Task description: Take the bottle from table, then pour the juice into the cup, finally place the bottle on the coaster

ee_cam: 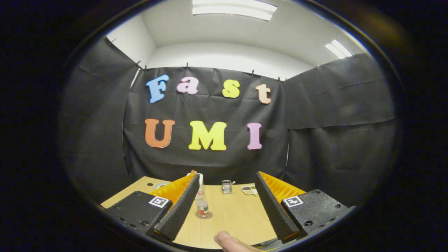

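my claw point(225, 204) is released, fingers spread wide w/ nothing between them, held back from the desk's point(234, 217) near edge. the bottle point(202, 207) stands upright on a round disc that looks like the coaster point(204, 215), in the desk's left half, just ahead of my left finger. so it already sits where the task wants it; that fits a bottle set down after pouring or one waiting there for pickup, can't tell which. the cup point(200, 187), i think, is the tall pale thing behind the bottle nr the far edge, half hidden by my left finger. a small metal basket point(226, 187) and a flat tray point(249, 189) sit along the far edge, well apart from the bottle. a fingertip point(229, 242) pokes in at the near edge.

risks: bottle is off-centre to my left, so a straight push fwd could clip it w/ the left finger and tip it into the cup. small, light bottle, prob slides off the disc easily.
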